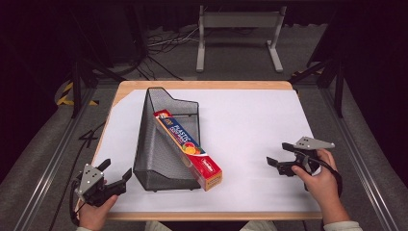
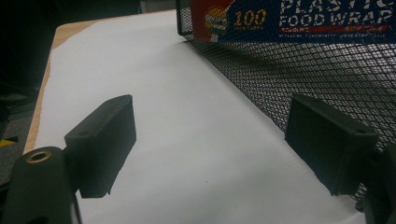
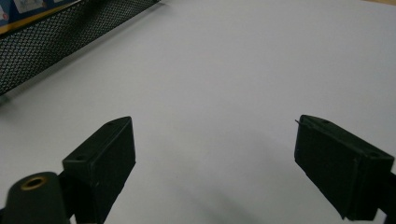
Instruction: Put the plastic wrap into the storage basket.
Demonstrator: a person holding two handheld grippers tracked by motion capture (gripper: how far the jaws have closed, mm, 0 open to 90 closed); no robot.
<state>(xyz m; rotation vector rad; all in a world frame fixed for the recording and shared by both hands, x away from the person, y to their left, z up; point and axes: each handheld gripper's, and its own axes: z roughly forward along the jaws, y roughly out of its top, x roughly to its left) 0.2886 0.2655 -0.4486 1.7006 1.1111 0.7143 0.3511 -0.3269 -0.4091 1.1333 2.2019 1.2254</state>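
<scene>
Left tongs: held in the person's left hand at the near left corner of the worktop, jaws spread wide with nothing between them, pointing forward and to the right. Right tongs: held in the right hand at the near right, jaws likewise parted and empty, pointing left, low over the worktop surface.

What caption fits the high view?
Plastic wrap box leaning in a black mesh file holder, open tools waiting either side.

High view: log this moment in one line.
left gripper: open, empty | right gripper: open, empty | red-and-blue plastic food wrap box: leaning in black mesh file holder
</scene>
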